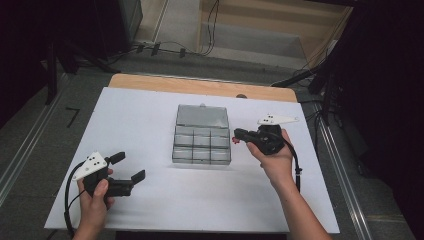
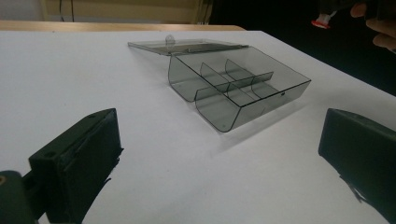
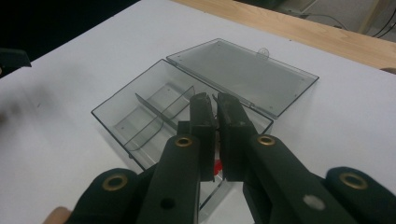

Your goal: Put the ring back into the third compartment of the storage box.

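High view: we see the open clear compartment box (image 1: 202, 134) at centre, the right gripper (image 1: 237, 136) clenched on a small red piece (image 1: 234, 141) at its right edge, ready to drop it in.

Left gripper view: the left gripper (image 2: 219, 154), lower frame, stands released, idle.

Right gripper view: red piece (image 3: 217, 167) pinched between the jaws above the box (image 3: 154, 112).

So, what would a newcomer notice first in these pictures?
First, the clear compartment box in the middle of the white table, its lid lying open flat behind it. Next, the right gripper beside the box, shut on a small red thing. The left gripper waits open, nearer the person.
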Tool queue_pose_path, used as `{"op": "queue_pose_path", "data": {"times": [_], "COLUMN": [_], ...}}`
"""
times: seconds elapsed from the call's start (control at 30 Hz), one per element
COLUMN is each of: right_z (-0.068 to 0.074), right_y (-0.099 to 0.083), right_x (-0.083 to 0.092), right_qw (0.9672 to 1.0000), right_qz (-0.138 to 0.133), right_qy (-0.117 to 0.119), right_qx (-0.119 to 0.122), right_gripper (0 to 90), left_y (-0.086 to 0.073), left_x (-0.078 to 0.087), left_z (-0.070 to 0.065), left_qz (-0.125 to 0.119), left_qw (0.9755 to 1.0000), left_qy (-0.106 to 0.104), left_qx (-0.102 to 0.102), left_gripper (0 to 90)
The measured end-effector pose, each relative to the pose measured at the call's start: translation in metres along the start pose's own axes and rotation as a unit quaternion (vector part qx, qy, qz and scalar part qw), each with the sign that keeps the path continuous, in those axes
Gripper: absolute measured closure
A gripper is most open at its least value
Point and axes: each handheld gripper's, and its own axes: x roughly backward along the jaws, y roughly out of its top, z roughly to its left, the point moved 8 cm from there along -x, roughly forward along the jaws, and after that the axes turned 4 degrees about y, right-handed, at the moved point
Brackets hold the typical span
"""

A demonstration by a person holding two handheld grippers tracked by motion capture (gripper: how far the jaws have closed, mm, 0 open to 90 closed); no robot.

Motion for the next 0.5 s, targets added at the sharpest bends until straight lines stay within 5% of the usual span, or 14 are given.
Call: {"op": "queue_pose_path", "data": {"times": [0.5], "right_z": [-0.002], "right_y": [0.012], "right_x": [-0.011], "right_qw": [1.0], "right_qz": [0.0], "right_qy": [-0.003], "right_qx": [0.003], "right_gripper": [84.0], "left_y": [0.0], "left_x": [0.0], "left_z": [0.001], "left_qz": [0.002], "left_qw": [1.0], "left_qy": [0.002], "left_qx": [-0.003], "left_gripper": [0.0]}}
